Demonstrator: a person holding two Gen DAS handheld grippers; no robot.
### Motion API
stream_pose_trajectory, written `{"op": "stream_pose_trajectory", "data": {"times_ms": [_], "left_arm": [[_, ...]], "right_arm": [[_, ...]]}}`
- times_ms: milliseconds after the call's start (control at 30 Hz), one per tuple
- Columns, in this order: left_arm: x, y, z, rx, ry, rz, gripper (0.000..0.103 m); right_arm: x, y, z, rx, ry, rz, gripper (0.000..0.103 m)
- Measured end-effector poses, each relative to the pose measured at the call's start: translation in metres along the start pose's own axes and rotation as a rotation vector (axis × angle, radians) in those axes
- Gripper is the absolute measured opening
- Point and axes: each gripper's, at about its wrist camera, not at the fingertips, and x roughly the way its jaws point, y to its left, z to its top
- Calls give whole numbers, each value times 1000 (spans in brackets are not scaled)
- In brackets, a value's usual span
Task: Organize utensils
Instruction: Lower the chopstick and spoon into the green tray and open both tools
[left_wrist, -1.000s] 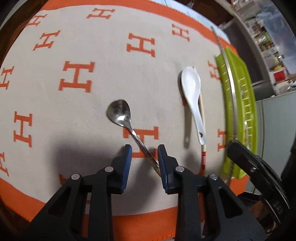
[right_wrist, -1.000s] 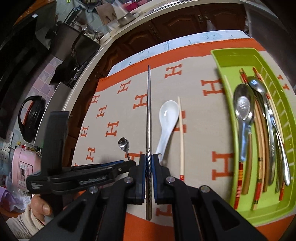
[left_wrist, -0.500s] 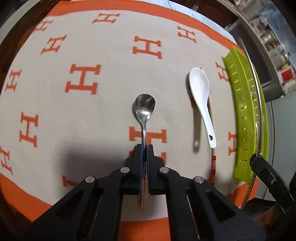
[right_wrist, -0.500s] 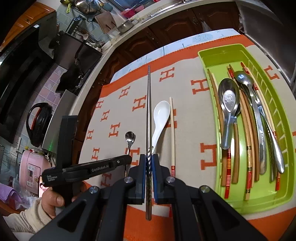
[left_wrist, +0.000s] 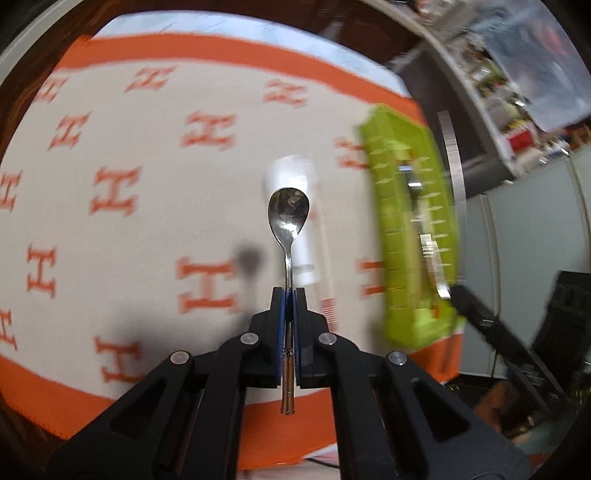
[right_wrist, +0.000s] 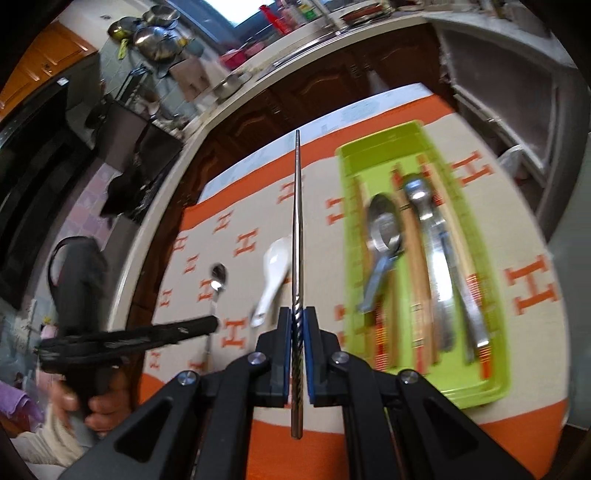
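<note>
Glossy metal spoon (left_wrist: 288, 218); woven cloth mat (left_wrist: 147, 229); glossy plastic tray (right_wrist: 476, 384).

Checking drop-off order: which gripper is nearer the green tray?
Right, as far as these views show. The right gripper, shut on a metal chopstick, sits just left of the green tray. The left gripper, holding a small metal spoon, is farther left.

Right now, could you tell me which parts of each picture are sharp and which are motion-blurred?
Left wrist view: the left tongs and small steel spoon are sharp; the H-patterned orange cloth and green plastic tray smear. Right wrist view: the right tongs and twisted metal chopstick are crisp; the tray's cutlery blurs.
</note>
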Motion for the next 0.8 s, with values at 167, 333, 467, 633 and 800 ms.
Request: {"op": "stream_pose_trajectory", "data": {"times_ms": [167,333,467,633,800], "left_arm": [[8,-72,29,98,-29,-59,1],[45,-128,56,124,-16,-86,2],[74,-149,58,134,25,-87,2],[111,-153,62,109,60,-74,2],[122,-142,64,80,110,-61,5]], "right_arm": [[-9,-21,13,-33,-15,-149,6],[-6,-51,27,-38,19,-265,6],[-4,-63,39,-47,42,-284,6],[8,-63,47,-90,83,-309,6],[15,-64,49,-75,105,-312,7]]}}
